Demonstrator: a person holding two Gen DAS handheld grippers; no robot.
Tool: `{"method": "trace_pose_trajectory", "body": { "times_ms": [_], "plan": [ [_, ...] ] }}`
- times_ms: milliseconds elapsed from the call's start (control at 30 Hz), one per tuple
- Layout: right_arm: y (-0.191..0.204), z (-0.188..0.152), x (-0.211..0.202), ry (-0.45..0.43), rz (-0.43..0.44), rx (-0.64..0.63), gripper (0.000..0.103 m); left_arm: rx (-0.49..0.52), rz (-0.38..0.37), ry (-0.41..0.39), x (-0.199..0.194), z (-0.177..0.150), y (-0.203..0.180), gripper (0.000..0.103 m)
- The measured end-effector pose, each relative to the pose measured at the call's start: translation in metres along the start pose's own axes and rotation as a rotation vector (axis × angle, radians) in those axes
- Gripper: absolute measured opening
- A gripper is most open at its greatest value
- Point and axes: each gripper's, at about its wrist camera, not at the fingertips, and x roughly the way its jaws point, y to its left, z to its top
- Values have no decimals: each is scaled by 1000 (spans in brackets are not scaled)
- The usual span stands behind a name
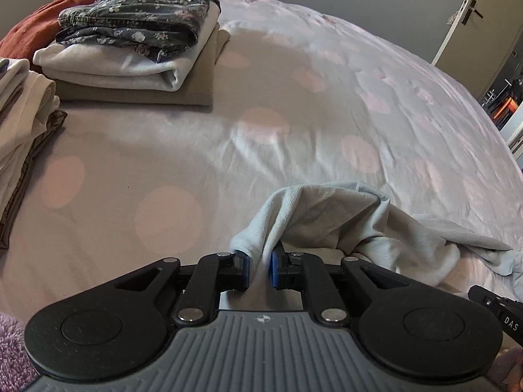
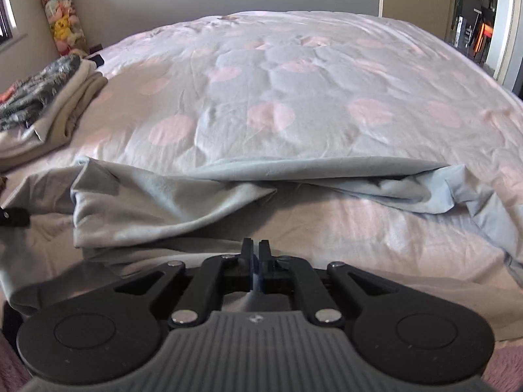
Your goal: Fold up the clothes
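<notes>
A pale blue garment (image 1: 330,219) lies crumpled on the bed near its front edge. My left gripper (image 1: 260,266) is shut on one bunched corner of it, the cloth pinched between the blue pads. In the right wrist view the same garment (image 2: 157,202) stretches across the bed in a long fold. My right gripper (image 2: 256,254) has its jaws almost together at the garment's near edge; a thin bit of cloth seems to sit between them, but the grip is hard to make out.
A stack of folded clothes (image 1: 130,42) with a dark floral piece on top sits at the back left of the bed (image 1: 261,124). A second pile (image 1: 23,124) lies at the left edge. A door (image 1: 474,16) stands at the right.
</notes>
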Motion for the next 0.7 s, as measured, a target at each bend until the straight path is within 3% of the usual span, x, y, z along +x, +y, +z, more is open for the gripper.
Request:
{"method": "trace_pose_trajectory", "body": {
  "times_ms": [67, 167, 233, 267, 300, 400, 500, 633, 700],
  "plan": [
    [-6, 0, -6, -29, 36, 38, 16, 21, -17, -35, -11, -1, -3, 18],
    [-9, 1, -13, -73, 77, 76, 54, 87, -31, -113, -32, -5, -15, 25],
    [-8, 1, -18, -108, 81, 76, 59, 141, -39, -175, -45, -9, -25, 37],
    [-6, 1, -20, -126, 81, 72, 62, 168, -43, -206, -51, -11, -30, 51],
    [-5, 2, -21, -140, 69, 68, 73, 200, -45, -241, -57, -13, -35, 58],
    [-3, 2, -25, -167, 49, 57, 84, 340, -33, -342, -70, -20, -51, 66],
    [-5, 2, -19, -131, 51, 66, 86, 549, -24, -299, -59, -31, -72, 73],
    [-9, 3, -17, -125, 77, 82, 86, 845, -13, -196, -36, -49, -101, 73],
    [-12, 1, -19, -136, 110, 106, 87, 921, -10, -131, -23, -57, -110, 73]
  ]
}}
